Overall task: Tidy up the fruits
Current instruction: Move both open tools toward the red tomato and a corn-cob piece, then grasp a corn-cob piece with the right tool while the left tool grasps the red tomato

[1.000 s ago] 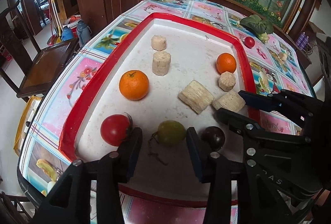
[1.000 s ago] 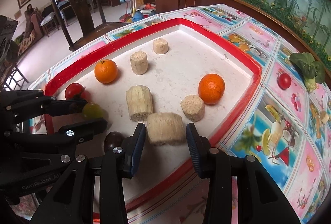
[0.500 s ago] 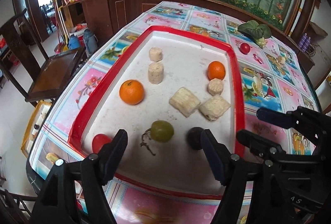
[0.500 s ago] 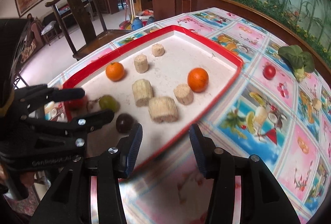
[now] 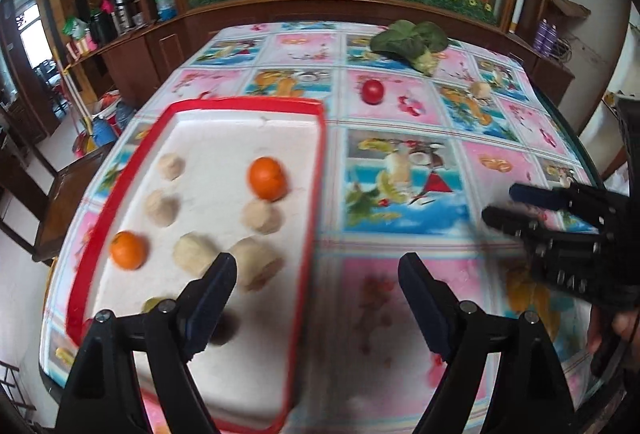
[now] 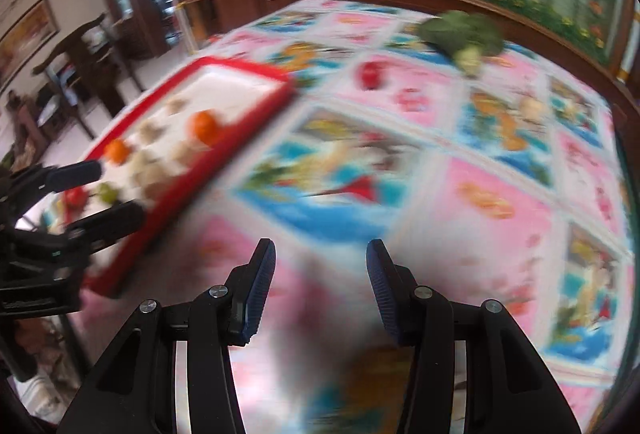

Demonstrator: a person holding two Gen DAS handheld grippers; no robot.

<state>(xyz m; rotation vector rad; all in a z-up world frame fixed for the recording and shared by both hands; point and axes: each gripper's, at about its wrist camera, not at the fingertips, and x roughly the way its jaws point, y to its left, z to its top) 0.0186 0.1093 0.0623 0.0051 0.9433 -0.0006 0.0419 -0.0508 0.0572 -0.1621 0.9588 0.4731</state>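
Note:
A red-rimmed white tray lies on the table's left and holds two oranges, several beige corn-like chunks, a green fruit and a dark fruit. A red tomato lies loose on the tablecloth beyond the tray. My left gripper is open and empty over the tray's right rim. My right gripper is open and empty over the bare cloth right of the tray; it shows in the left wrist view. The right wrist view is blurred.
A leafy green vegetable lies at the table's far side, with a small pale item to its right. A colourful fruit-print cloth covers the table. Wooden cabinets and chairs stand to the left.
Both grippers have drawn back from the tray and swung right over the tablecloth. The left gripper's jaws have opened wider. Nothing is held.

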